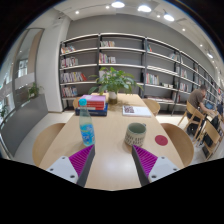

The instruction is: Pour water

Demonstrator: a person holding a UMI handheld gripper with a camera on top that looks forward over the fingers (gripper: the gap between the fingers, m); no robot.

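A blue translucent water bottle (87, 132) stands upright on the light wooden table (112, 165), just ahead of my left finger. A squat cup with a dark band and pale rim (135, 134) stands just ahead of my right finger. My gripper (112, 162) is open and empty, its two purple pads (81, 160) spread wide over bare table. Neither the bottle nor the cup is between the fingers.
Beyond them on the table lie a stack of books (92, 102), a potted plant (117, 82) and an open book (136, 111). Wooden chairs (182, 143) ring the table. Bookshelves (110, 60) line the back wall. A person (199, 100) sits at the right.
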